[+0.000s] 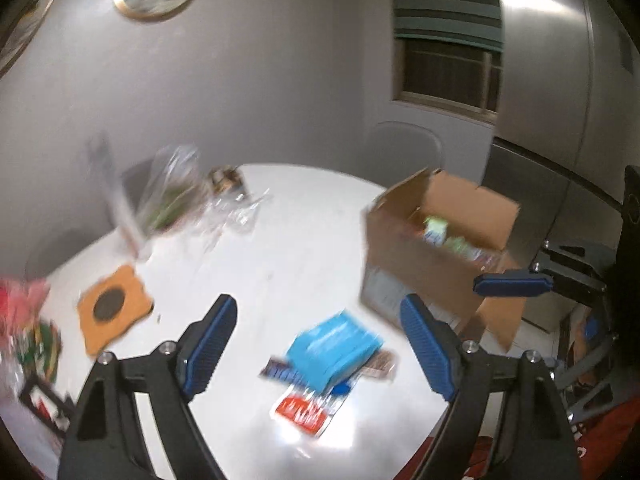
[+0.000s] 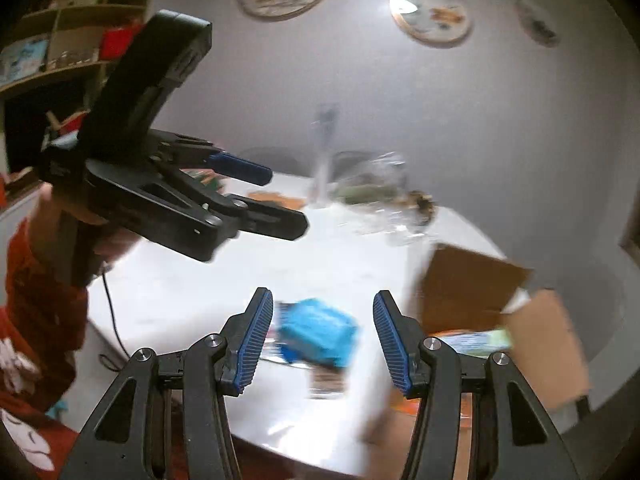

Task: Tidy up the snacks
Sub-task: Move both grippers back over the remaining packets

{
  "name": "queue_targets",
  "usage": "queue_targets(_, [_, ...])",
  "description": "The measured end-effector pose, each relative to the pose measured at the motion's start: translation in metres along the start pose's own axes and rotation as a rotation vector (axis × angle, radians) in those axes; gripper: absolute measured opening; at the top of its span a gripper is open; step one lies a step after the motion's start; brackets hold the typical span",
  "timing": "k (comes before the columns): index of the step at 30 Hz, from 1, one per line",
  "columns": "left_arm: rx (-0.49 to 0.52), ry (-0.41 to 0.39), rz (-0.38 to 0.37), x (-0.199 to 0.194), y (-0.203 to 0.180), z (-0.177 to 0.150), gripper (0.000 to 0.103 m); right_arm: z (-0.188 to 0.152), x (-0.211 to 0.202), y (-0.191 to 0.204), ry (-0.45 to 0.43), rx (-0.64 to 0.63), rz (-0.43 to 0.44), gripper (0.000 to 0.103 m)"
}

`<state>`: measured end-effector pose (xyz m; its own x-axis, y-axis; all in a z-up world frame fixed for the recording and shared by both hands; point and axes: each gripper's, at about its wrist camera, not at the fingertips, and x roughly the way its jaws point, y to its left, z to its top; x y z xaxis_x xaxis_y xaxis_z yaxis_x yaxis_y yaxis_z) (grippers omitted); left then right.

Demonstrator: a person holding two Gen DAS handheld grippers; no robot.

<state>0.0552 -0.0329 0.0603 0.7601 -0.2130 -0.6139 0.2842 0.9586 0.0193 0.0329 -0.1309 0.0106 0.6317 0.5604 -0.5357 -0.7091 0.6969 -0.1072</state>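
A bright blue snack packet [image 1: 335,347] lies on the white table [image 1: 260,264] on top of other flat packets, one red and white [image 1: 302,408]. My left gripper [image 1: 318,346] is open and empty, hovering above this pile. My right gripper [image 2: 323,338] is open and empty, also above the blue packet [image 2: 318,332]. An open cardboard box [image 1: 436,248] with several snacks inside stands to the right; it also shows in the right wrist view [image 2: 476,284]. The left gripper appears from the side in the right wrist view [image 2: 264,200].
Clear plastic bags and wrappers [image 1: 188,200] lie at the table's far side beside a tall clear bottle [image 1: 108,184]. An orange coaster [image 1: 114,308] and red and green packets [image 1: 28,320] sit at the left. Chairs [image 1: 404,148] stand behind the table.
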Motion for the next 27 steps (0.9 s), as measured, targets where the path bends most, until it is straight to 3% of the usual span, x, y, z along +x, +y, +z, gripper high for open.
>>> queue_targets(6, [-0.125, 0.061, 0.013, 0.025, 0.044, -0.065, 0.081, -0.026, 0.066, 0.03, 0.118, 0.025, 0.069, 0.049])
queue_targets(10, [-0.175, 0.092, -0.044, 0.056, 0.052, -0.093, 0.081, -0.062, 0.109, 0.015, 0.17, 0.121, -0.016, 0.049])
queue_targets(13, [-0.176, 0.114, -0.094, 0.085, 0.047, -0.095, 0.081, -0.079, 0.133, -0.005, 0.173, 0.197, -0.088, 0.059])
queue_targets(15, [-0.165, 0.119, -0.112, 0.098, 0.043, -0.091, 0.085, -0.084, 0.144, -0.016, 0.175, 0.231, -0.108, 0.06])
queue_targets(20, [-0.127, 0.144, -0.184, 0.132, 0.035, -0.072, 0.095, -0.095, 0.147, -0.021, 0.19, 0.269, -0.089, 0.06])
queue_targets(25, [-0.064, 0.198, -0.235, 0.165, 0.024, -0.051, 0.095, -0.099, 0.147, -0.021, 0.191, 0.286, -0.07, 0.06])
queue_targets(27, [-0.017, 0.216, -0.292, 0.173, 0.018, -0.049, 0.095, -0.1, 0.149, -0.024, 0.181, 0.293, -0.062, 0.059])
